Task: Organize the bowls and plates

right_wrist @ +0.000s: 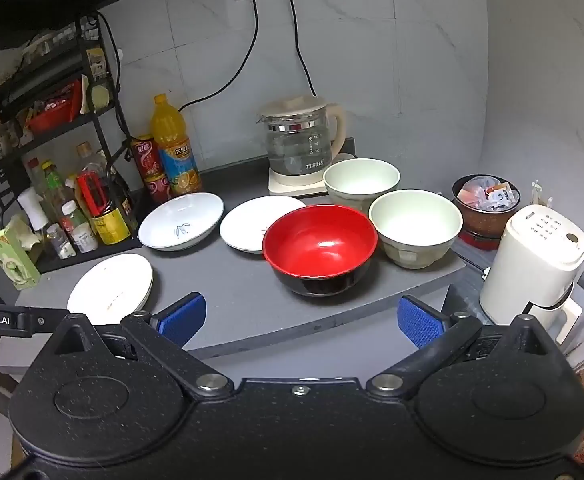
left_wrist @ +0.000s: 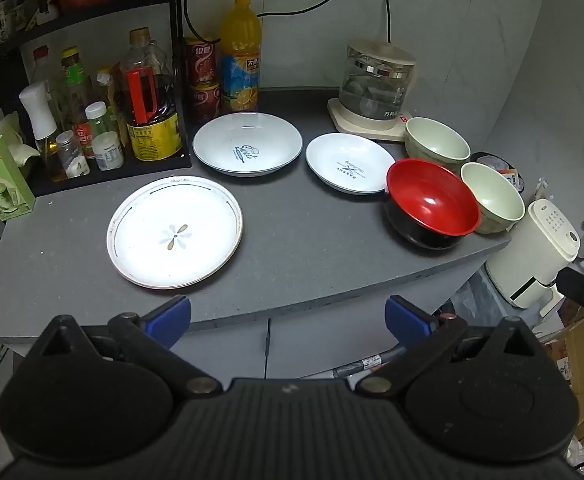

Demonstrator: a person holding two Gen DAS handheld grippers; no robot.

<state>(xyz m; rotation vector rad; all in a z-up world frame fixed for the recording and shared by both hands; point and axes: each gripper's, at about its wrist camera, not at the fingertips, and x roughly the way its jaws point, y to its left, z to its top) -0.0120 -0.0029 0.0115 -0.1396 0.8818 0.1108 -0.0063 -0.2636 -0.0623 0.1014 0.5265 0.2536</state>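
Left wrist view, tongs: the left tongs (left_wrist: 288,316) are hanging spread wide and empty, just off the front edge of the grey surface (left_wrist: 300,240).
Left wrist view, plates: a flower plate (left_wrist: 175,232) is lying nearest the tongs; a deep plate (left_wrist: 247,144) is sitting behind it, just beside the bottle rack (left_wrist: 92,112); a small plate (left_wrist: 350,163) is lying to its right. All three are apart from one another.
Left wrist view, bowls: a red bowl (left_wrist: 432,203) is sitting at the right edge, overlapping the small plate's rim in this view; touching or not, I cannot tell. Two pale green bowls, far bowl (left_wrist: 437,142) and near bowl (left_wrist: 492,197), are standing behind and beside it.
Right wrist view, tongs: the right tongs (right_wrist: 300,320) are also gaping wide, holding nothing, and facing the red bowl (right_wrist: 319,249) from off the surface's front edge.
Right wrist view, bowls: the near bowl (right_wrist: 415,227) and far bowl (right_wrist: 361,180) are standing close together, right of the red one and in front of the glass kettle (right_wrist: 304,144).
Right wrist view, plates: the flower plate (right_wrist: 110,288) is lying at the left, close to the left tongs' arm.
Step in hand: nothing looks stacked yet, so this is probably the start, with both tongs approaching.
Next move: likely pinching a rim, the flower plate for the left or a bowl for the right, then lifting level and nesting like with like.
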